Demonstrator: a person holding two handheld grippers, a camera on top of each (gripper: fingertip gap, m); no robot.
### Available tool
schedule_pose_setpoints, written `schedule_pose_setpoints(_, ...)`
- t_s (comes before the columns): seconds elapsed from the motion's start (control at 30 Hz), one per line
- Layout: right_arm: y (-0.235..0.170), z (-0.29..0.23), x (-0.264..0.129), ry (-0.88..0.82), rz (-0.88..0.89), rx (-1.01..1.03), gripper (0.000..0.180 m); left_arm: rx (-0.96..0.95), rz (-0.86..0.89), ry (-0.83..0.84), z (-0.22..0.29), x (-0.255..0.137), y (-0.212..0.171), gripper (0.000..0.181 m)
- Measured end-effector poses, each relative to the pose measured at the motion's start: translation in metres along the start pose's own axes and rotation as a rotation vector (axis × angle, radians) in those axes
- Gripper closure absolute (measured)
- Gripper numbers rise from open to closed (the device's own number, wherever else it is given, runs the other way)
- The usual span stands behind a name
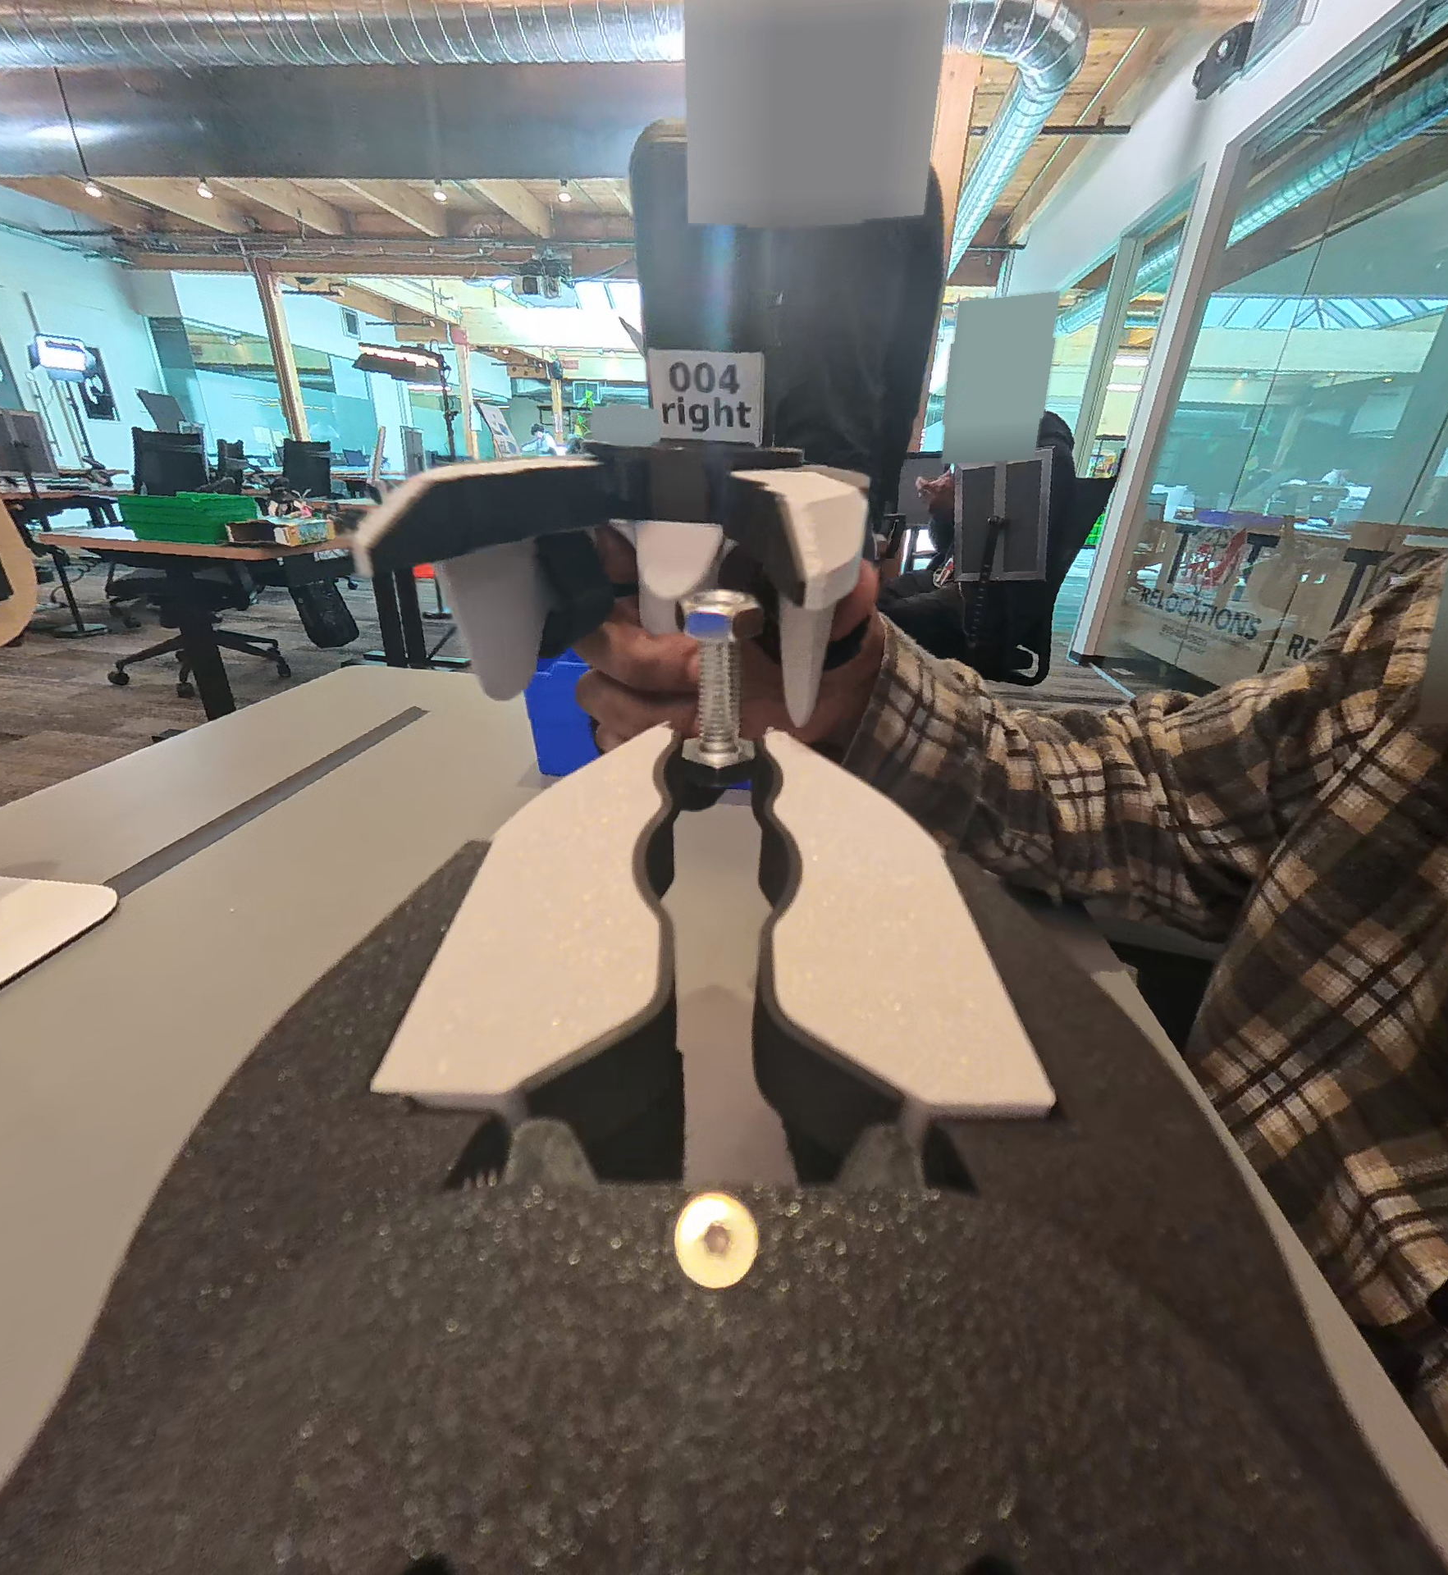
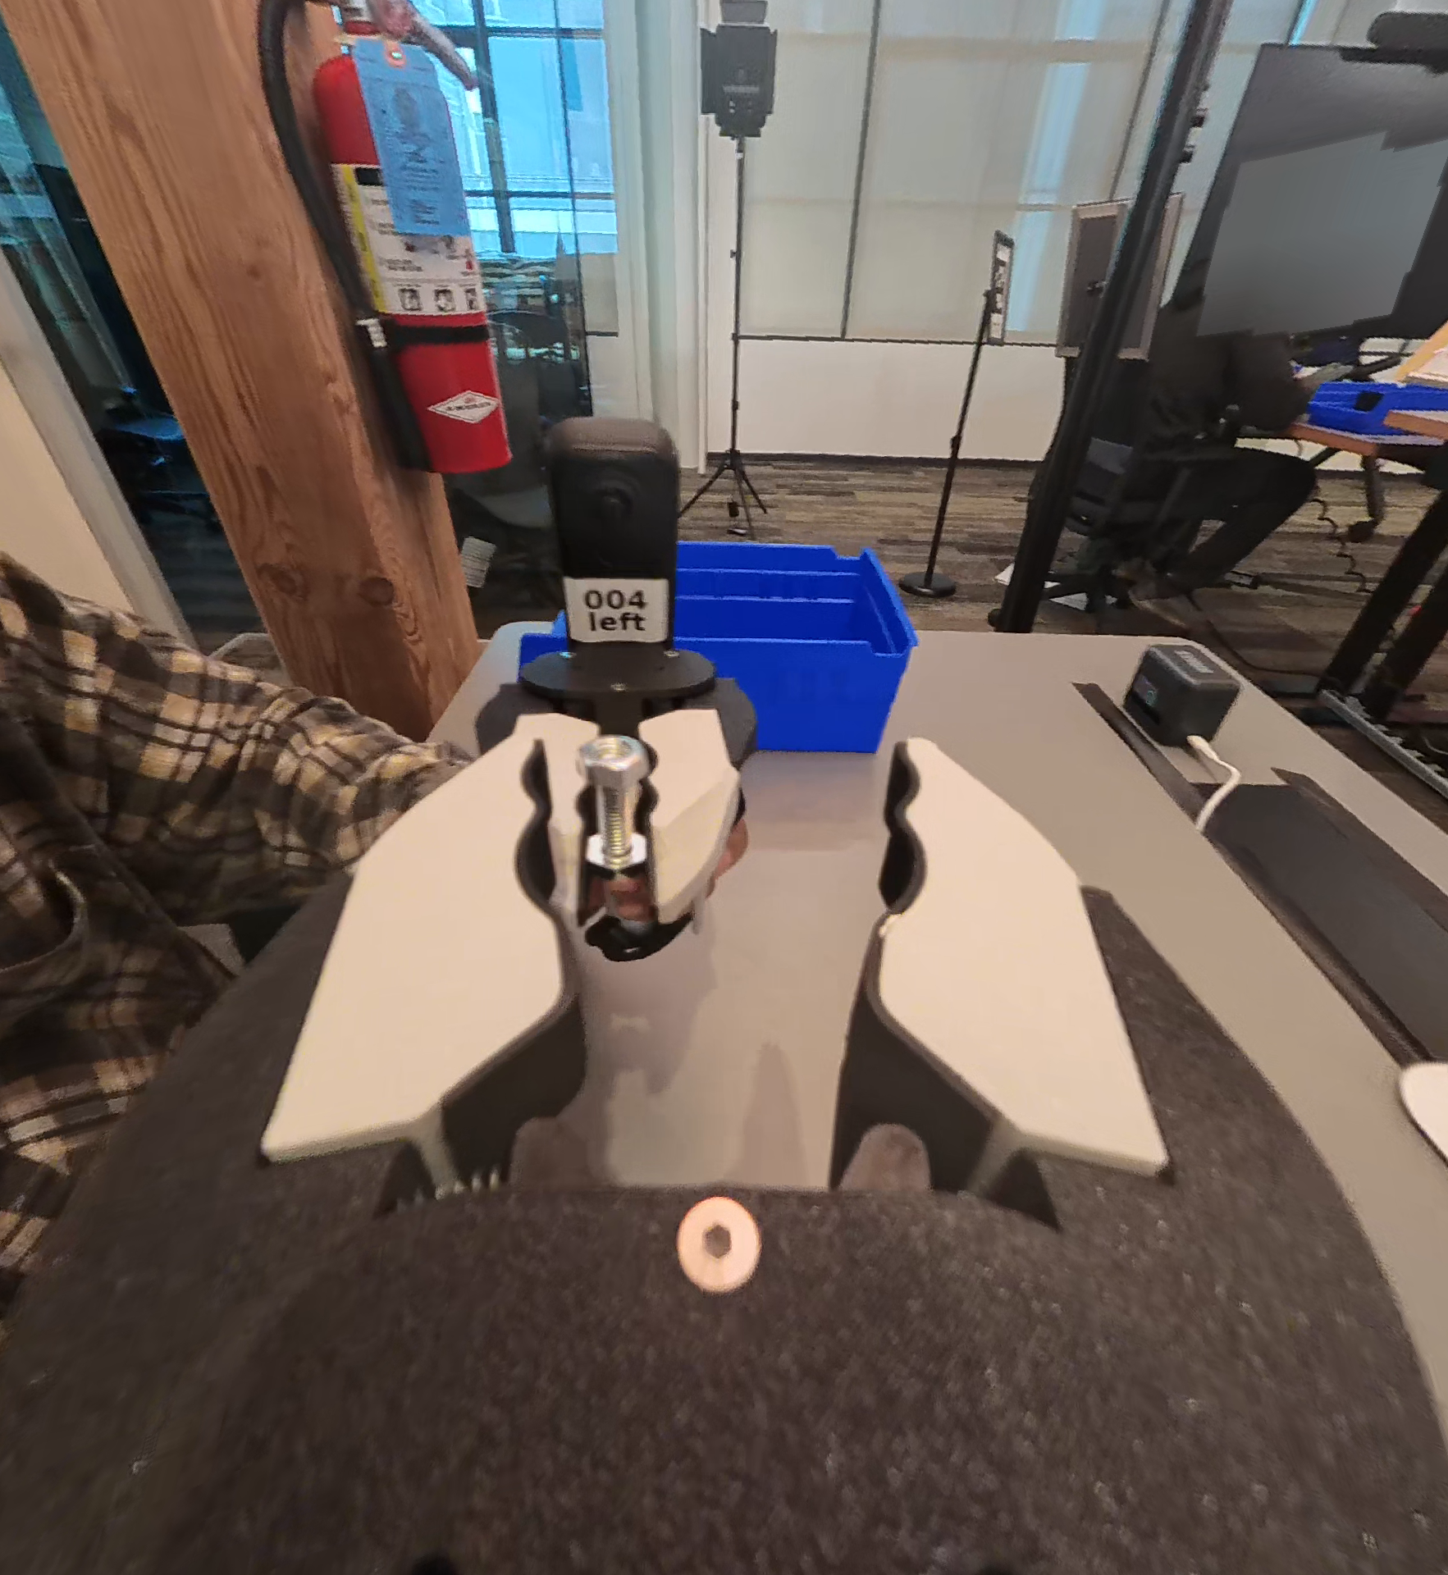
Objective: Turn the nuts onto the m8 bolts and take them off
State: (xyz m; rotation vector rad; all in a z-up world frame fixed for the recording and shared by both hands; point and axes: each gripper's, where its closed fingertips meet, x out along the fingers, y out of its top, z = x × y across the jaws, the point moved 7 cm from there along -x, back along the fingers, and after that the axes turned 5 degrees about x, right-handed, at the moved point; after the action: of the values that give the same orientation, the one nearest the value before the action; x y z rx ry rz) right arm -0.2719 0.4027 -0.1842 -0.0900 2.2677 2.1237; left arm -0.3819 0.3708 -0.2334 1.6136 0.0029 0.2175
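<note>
Left gripper (image 1: 716, 758) pinched on nut (image 1: 716, 752) of upright bolt (image 1: 718, 673), right gripper (image 2: 724, 844) spread wide around it, empty, blue bin (image 2: 797, 648) beyond fingertips, charger block (image 2: 1180, 695) right of them

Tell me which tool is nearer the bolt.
Left. The left tool is shut on the bolt at its nut; the right tool is open, its left finger beside the bolt.

The left gripper (image 1: 716, 758) has its fingers pinched nearly together at the tips. The right gripper (image 2: 724, 818) faces it with fingers spread wide. A plaid sleeve (image 1: 1214, 852) reaches behind the right gripper.
</note>
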Motion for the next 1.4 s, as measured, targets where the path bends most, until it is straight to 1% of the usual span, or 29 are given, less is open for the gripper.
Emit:
schedule_pose_setpoints(0.07,-0.001,-0.004,0.003,0.033,-0.009,-0.001,0.114,0.002,0.000,0.000,0.000,0.000,0.000,0.166)
schedule_pose_setpoints(0.2,-0.002,-0.011,0.005,0.101,-0.026,0.004,0.138,0.008,-0.004,0.001,0.000,0.000,0.000,0.166)
schedule_pose_setpoints(0.37,-0.005,-0.016,0.008,0.172,-0.045,0.008,0.160,0.009,-0.003,0.000,0.001,0.000,0.001,0.167)
schedule_pose_setpoints(0.43,-0.005,-0.016,0.007,0.169,-0.042,0.004,0.165,0.013,-0.002,-0.002,0.001,0.001,0.001,0.166)
schedule_pose_setpoints(0.67,-0.004,-0.015,0.006,0.181,-0.027,0.011,0.165,0.018,0.004,0.001,0.002,0.000,0.002,0.166)
schedule_pose_setpoints(0.8,-0.004,-0.010,0.004,0.154,-0.011,0.030,0.154,0.011,0.016,0.003,0.001,-0.001,0.003,0.167)
schedule_pose_setpoints(1.03,-0.003,-0.007,-0.001,0.142,-0.020,0.029,0.153,0.014,0.021,0.005,0.001,-0.002,0.003,0.166)
schedule_pose_setpoints(1.2,-0.002,-0.011,0.003,0.142,-0.011,0.023,0.146,0.012,0.017,0.000,0.001,-0.001,0.003,0.166)
schedule_pose_setpoints(1.27,-0.003,-0.008,0.003,0.110,-0.026,0.008,0.145,0.015,0.015,0.001,0.001,-0.001,0.003,0.166)
schedule_pose_setpoints(1.4,-0.002,-0.005,-0.002,0.112,-0.011,0.025,0.145,0.014,0.020,0.004,0.001,-0.002,0.004,0.166)
